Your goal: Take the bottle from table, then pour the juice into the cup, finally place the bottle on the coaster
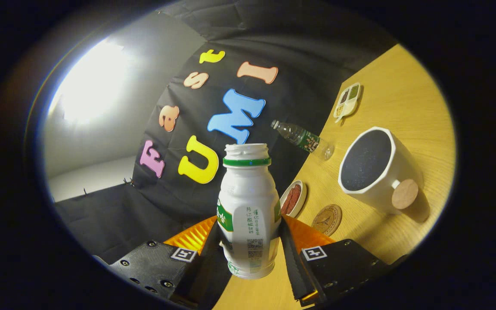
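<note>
Bottle [249,211] clamped between hand-held gripper [250,245] fingers, lifted off table.

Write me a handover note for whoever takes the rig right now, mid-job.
Tool: shut on the white bottle, one finger pressing each side, bottle lifted off the table with its cap off.
White cup: on the table, beyond the fingers, apart from the bottle; its inside looks dark, and I cannot tell if juice is in it.
Coaster: on the table between cup and fingers, bare.
Done: bottle picked up.
Left: pouring looks still to do, then set the bottle on the coaster.
</note>
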Tool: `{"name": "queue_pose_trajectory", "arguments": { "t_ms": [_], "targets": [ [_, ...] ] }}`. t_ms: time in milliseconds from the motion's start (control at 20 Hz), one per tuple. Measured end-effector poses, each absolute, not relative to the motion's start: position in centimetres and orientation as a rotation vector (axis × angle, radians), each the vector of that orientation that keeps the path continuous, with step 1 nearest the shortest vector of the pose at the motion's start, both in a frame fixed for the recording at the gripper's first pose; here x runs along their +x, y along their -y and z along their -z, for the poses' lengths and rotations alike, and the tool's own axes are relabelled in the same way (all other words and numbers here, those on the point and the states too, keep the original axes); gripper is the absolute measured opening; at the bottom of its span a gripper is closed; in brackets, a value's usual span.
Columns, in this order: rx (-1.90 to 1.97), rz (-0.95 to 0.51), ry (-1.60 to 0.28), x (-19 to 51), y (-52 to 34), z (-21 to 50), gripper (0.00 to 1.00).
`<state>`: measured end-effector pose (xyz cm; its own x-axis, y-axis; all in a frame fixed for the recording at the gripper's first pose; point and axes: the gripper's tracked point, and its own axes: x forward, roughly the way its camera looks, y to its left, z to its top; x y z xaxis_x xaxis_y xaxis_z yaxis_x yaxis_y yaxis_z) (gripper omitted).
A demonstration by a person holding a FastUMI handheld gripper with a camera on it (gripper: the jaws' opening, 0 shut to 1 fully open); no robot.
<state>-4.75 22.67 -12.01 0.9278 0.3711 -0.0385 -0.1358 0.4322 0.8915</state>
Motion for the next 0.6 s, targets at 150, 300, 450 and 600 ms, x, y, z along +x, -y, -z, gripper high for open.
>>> {"name": "queue_pose_trajectory", "arguments": {
  "t_ms": [150,300,450,600],
  "targets": [
    [1.175,-0.304,-0.237,-4.5,-22.1,12.2,0.73],
    [1.222,-0.273,-0.238,-4.4,-21.4,12.6,0.73],
    [1.272,-0.262,-0.234,-4.2,-21.2,12.3,0.73],
    [1.328,-0.258,-0.23,-3.8,-21.2,12.0,0.73]
  ]
}}
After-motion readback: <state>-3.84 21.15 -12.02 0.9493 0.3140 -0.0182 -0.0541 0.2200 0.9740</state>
